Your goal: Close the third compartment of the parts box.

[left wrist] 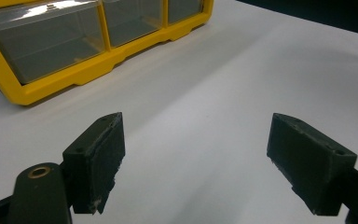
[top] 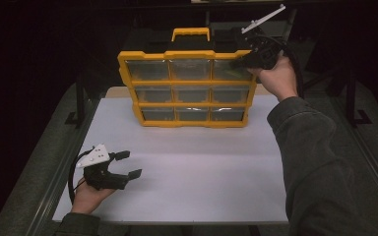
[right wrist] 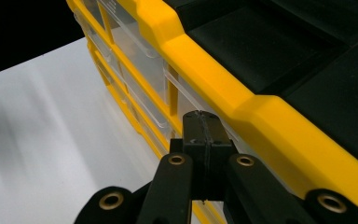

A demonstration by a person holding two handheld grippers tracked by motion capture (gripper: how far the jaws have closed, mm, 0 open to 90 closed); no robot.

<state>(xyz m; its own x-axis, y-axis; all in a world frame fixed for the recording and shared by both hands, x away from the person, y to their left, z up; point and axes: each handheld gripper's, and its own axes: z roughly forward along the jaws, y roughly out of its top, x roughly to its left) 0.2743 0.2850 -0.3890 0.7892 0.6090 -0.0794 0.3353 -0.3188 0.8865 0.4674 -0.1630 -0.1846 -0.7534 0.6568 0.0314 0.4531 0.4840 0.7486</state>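
High view: yellow drawer organizer (top: pixel 189 88) stands upright at far side of white tabletop (top: pixel 187 172); all nine drawers look shut, none pulled yet. Right claw (top: pixel 242 63) at top-right drawer (top: pixel 229 70); left claw (top: pixel 126 164) idle near front-left.

Left gripper view: left claw (left wrist: pixel 193 163) spread wide, empty.

Right gripper view: right claw (right wrist: pixel 204 135) pinched shut at drawer's upper lip; grip on handle hard to make out, drawer contents unclear

hidden: top-right drawer (top: pixel 229 70) front lip, behind the right tongs (right wrist: pixel 204 122) tips | cut off: yellow organizer (left wrist: pixel 51 84) above left tongs (left wrist: pixel 193 163) | unclear: whether pads pinch drawer lip
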